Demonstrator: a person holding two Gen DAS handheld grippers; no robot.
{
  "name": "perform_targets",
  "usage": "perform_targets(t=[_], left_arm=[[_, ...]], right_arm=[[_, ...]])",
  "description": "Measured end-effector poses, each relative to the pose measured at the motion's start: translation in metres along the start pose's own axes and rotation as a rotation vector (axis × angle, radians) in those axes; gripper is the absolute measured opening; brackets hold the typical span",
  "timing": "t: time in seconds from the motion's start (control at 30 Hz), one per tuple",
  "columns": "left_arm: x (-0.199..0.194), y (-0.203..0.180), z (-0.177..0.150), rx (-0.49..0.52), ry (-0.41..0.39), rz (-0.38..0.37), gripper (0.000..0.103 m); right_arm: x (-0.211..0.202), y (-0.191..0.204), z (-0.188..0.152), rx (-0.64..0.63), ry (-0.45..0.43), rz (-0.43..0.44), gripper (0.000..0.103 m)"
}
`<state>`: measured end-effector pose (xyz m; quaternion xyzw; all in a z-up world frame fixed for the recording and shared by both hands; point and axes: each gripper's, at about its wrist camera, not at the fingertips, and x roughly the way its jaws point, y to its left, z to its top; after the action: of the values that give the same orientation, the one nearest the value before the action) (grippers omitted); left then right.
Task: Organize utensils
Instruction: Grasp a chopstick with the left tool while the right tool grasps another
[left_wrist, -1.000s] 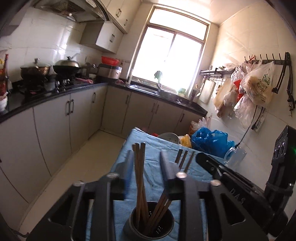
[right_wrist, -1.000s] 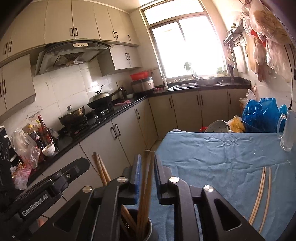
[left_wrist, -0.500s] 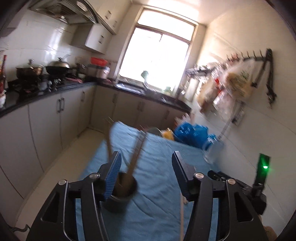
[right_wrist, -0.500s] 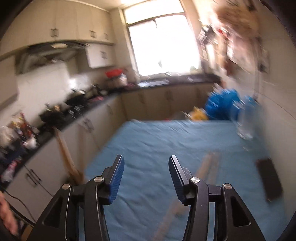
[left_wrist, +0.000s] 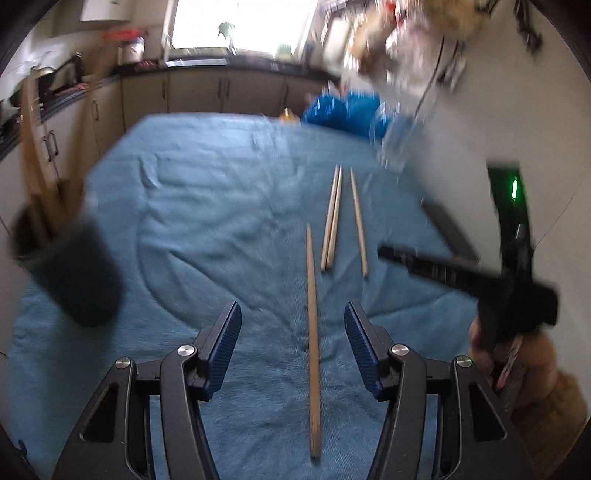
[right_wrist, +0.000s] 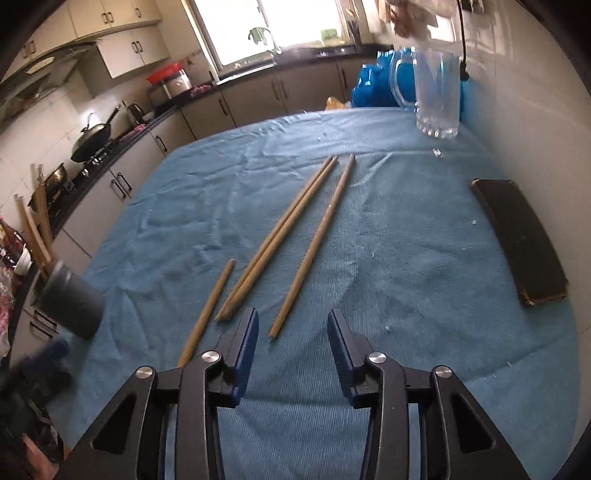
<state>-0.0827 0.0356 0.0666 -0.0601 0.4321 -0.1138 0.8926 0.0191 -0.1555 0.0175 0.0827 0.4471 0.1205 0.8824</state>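
Left wrist view shows the left gripper (left_wrist: 291, 354) with jaws apart and nothing clamped, a single chopstick (left_wrist: 313, 332) lying lengthwise on the blue cloth (left_wrist: 192, 206) between them, three more chopsticks (left_wrist: 341, 221) just beyond, and the dark utensil holder (left_wrist: 79, 273), blurred, at the left with chopsticks in it. Right wrist view shows the right gripper (right_wrist: 291, 350) with jaws closing on nothing, the near tip of one chopstick (right_wrist: 314, 243) just ahead of them, the holder (right_wrist: 70, 302) at the cloth's left edge, a glass mug (right_wrist: 436, 92) far right and a dark flat case (right_wrist: 517, 236) at the right.

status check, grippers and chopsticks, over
Left gripper open over one chopstick. Right gripper closing, nothing gripped. Four chopsticks loose on cloth; holder at left. Nothing blocking.
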Motion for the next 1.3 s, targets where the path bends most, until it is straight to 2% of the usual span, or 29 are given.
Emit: perform_targets(t=[0.13,0.2,0.27,0.3,0.33,0.37,0.47,0.57,0.73,0.77,0.8,0.9,1.0,1.03,1.07,1.1,1.13,1.17,1.23,1.3], left_arm=[[0.032,-0.011,-0.001,0.031,0.089,0.018,0.056],[0.045,-0.017,0.000,0.050,0.122,0.038,0.056],[0.057,-0.022,0.001,0.062,0.146,0.051,0.045],[0.062,-0.025,0.001,0.069,0.152,0.065,0.045],[0.062,-0.028,0.001,0.080,0.137,0.082,0.039],[0.064,-0.029,0.002,0.086,0.143,0.095,0.028],[0.066,-0.025,0.004,0.063,0.146,0.108,0.007],[0.063,-0.009,0.006,-0.009,0.162,0.061,0.007],[0.045,0.012,-0.009,-0.101,0.211,-0.022,0.007],[0.041,0.014,-0.014,-0.110,0.221,-0.039,0.007],[0.036,0.016,-0.020,-0.117,0.230,-0.058,0.007],[0.025,0.018,-0.032,-0.114,0.261,-0.098,0.007],[0.017,0.019,-0.035,-0.103,0.288,-0.118,0.007],[0.014,0.019,-0.036,-0.103,0.291,-0.123,0.007],[0.010,0.019,-0.035,-0.102,0.291,-0.127,0.008],[0.009,0.019,-0.034,-0.100,0.287,-0.128,0.009],[0.006,0.019,-0.032,-0.097,0.282,-0.125,0.012],[0.005,0.019,-0.031,-0.094,0.276,-0.116,0.021],[0.006,0.020,-0.026,-0.089,0.270,-0.083,0.031],[0.014,0.014,-0.018,-0.054,0.280,-0.054,0.032]], right_arm=[[0.024,0.003,0.009,0.008,0.043,-0.014,0.041],[0.035,0.006,0.013,0.001,0.068,-0.047,0.031],[0.042,0.011,0.015,-0.021,0.077,-0.087,0.024],[0.044,0.014,0.017,-0.037,0.080,-0.116,0.018],[0.045,0.016,0.017,-0.040,0.083,-0.128,0.013],[0.045,0.016,0.018,-0.036,0.088,-0.134,0.009],[0.043,0.012,0.018,-0.021,0.098,-0.140,0.008],[0.034,0.006,0.011,-0.009,0.118,-0.149,0.007],[0.003,-0.014,-0.023,0.012,0.162,-0.121,0.007],[-0.016,-0.023,-0.044,0.033,0.185,-0.088,0.007],[-0.016,-0.023,-0.044,0.033,0.185,-0.088,0.007],[-0.042,-0.030,-0.073,0.030,0.207,-0.063,0.007],[-0.057,-0.030,-0.092,-0.004,0.260,-0.034,0.008],[-0.061,-0.030,-0.095,-0.025,0.276,-0.034,0.009],[-0.063,-0.030,-0.095,-0.036,0.281,-0.038,0.018],[-0.067,-0.030,-0.093,-0.045,0.274,-0.041,0.031],[-0.071,-0.031,-0.089,-0.050,0.251,-0.047,0.036],[-0.073,-0.031,-0.086,-0.051,0.234,-0.055,0.040],[-0.075,-0.030,-0.074,-0.057,0.196,-0.077,0.040],[-0.071,-0.028,-0.061,-0.066,0.174,-0.080,0.040]])
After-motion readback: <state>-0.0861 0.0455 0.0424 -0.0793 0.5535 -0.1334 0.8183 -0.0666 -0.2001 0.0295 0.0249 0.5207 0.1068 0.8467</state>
